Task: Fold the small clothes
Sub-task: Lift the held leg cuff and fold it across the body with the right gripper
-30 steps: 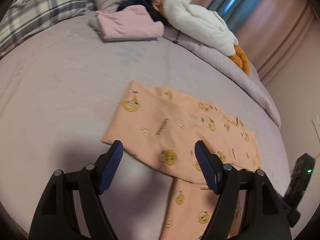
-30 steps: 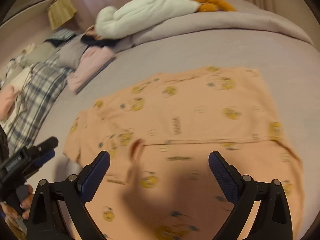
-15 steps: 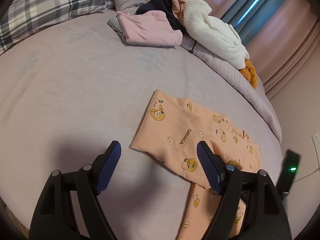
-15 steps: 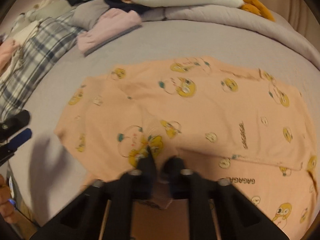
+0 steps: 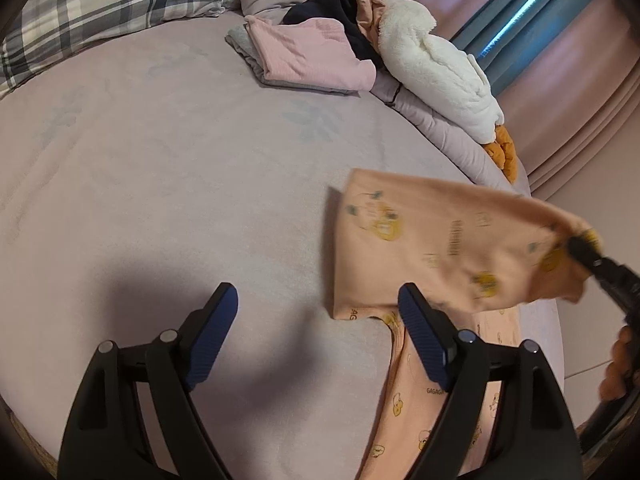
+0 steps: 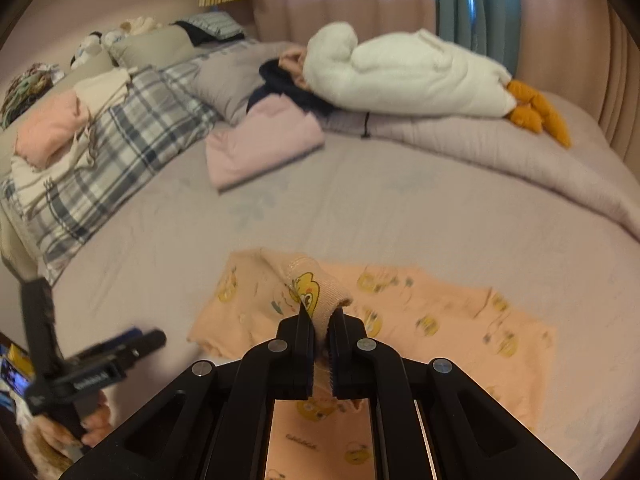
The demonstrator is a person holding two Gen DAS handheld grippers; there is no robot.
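right gripper (image 6: 320, 316) clamped tight on a pinch of the peach printed garment (image 5: 440, 248), fold of fabric poking up between its jaws; the pinched edge is raised off the bed (image 5: 160, 160) while the rest of the garment lies flat, near side of the bed and to the right. In the left wrist view the raised flap hangs tent-like from the right gripper at far right, lower leg part trailing toward the near edge

left gripper (image 5: 316, 332) has just been opening, jaws wide, nothing between them, only bare sheet under the gap; its right finger sits just over the garment's near-left corner but I can't tell if it touches

step in hand, as I judge: carry the lifted edge across to make a fold. To do it well: keep the pinch firm, lift only enough that the flap clears the layer below, carry it straight across so edges line up, not diagonal. Left gripper is best used to pin or grab the near-left corner so the base layer doesn't drag along. Lower flat before releasing, thin knit will bunch if dropped

folded pink stack (image 5: 308, 56) and white plush (image 5: 436, 76) sit far side, well apart, no obstruction. Risk: one-point grip lets the flap sag and crease
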